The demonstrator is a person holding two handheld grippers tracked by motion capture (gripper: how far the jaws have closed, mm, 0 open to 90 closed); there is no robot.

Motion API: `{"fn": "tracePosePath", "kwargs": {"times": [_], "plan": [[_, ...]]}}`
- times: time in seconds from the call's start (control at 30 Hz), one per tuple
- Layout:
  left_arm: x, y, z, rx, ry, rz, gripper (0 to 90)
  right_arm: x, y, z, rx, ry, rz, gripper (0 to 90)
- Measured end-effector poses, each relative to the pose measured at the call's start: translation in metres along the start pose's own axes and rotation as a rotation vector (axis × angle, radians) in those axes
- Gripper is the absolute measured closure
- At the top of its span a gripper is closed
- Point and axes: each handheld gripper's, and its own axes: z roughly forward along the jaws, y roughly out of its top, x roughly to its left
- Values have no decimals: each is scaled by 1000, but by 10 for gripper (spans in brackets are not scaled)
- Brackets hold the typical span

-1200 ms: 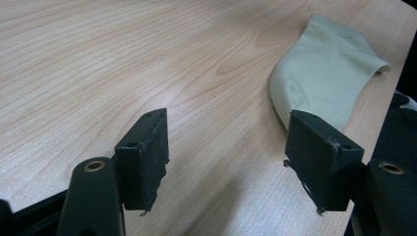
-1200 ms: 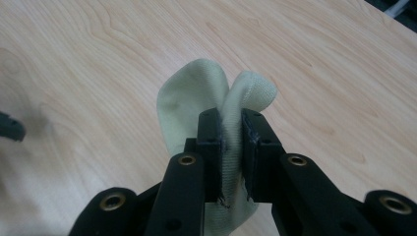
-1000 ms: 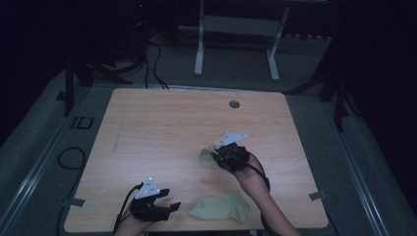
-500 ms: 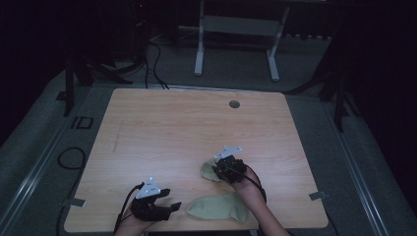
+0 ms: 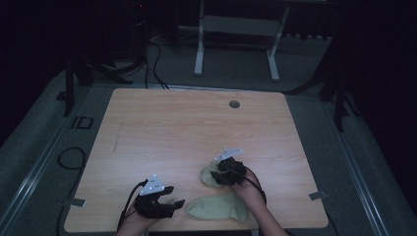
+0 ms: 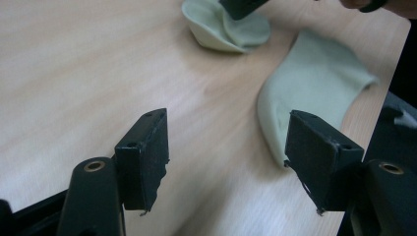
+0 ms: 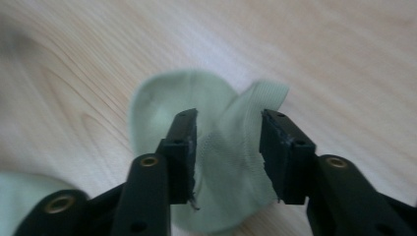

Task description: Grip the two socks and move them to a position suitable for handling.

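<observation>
While bunched, sock seemingly lacks clear axis.

A light wooden worktop with a small round hole near its far edge carries 2 pale green socks, one crumpled, one flat, near the front.

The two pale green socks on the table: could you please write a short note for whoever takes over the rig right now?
Right tongs: down on the crumpled sock; jaws have just been opening, a fold of cloth between them, pads not pressing.
Left tongs: open, empty, low over the table beside the flat sock.
Flat sock lies at the near edge; crumpled sock sits just beyond it.
Done: crumpled sock set down. Left: probably straightening it and pairing the two.
</observation>
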Motion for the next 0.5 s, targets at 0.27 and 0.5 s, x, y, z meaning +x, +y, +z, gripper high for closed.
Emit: {"fn": "tracePosePath", "kwargs": {"times": [0.27, 0.5], "plan": [[2, 48, 33, 22, 5, 12, 331, -22, 16, -26, -33, -27, 4, 600], [13, 67, 72, 87, 13, -23, 333, -22, 5, 5, 51, 21, 11, 601]]}}
